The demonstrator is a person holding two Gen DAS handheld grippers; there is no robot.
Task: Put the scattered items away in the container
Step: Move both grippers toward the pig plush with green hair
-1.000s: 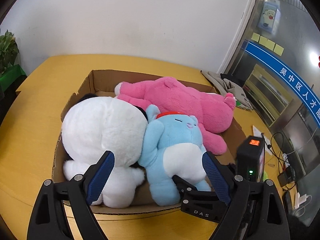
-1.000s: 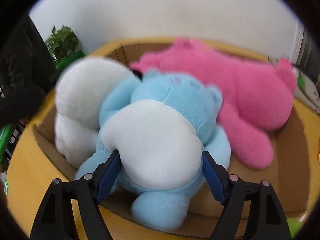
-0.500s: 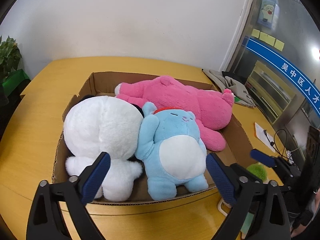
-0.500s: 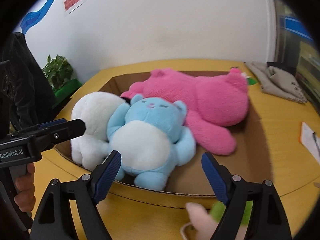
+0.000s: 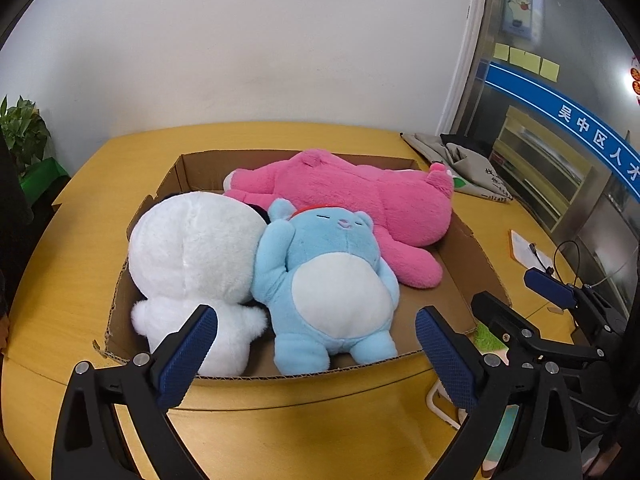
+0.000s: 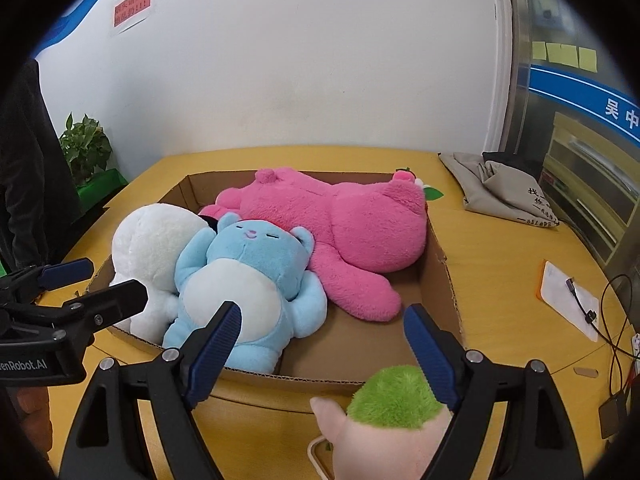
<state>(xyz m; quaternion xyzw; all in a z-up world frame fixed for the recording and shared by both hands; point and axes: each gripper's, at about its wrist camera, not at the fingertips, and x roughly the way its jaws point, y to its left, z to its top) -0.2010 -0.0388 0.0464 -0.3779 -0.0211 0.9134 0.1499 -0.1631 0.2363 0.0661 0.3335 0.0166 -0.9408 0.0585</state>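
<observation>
A shallow cardboard box sits on the yellow tabletop and holds three plush toys. The pink plush lies lengthwise along the far wall; the white plush fills the near left corner; the blue plush lies on its back between them, touching both.

The left claw hangs over the box's near edge, jaws spread wide, nothing between the pads; the white and blue plush lie just beyond its fingertips, apart from them.

The right claw, seen from its own camera, is likewise spread and pinches nothing. The blue plush lies just past its left pad, inside the box. Outside the box, on the tabletop below its right finger, lies a green-and-peach plush, near the cardboard wall.

A grey cloth bag lies at the far right of the tabletop, well apart from the box.
</observation>
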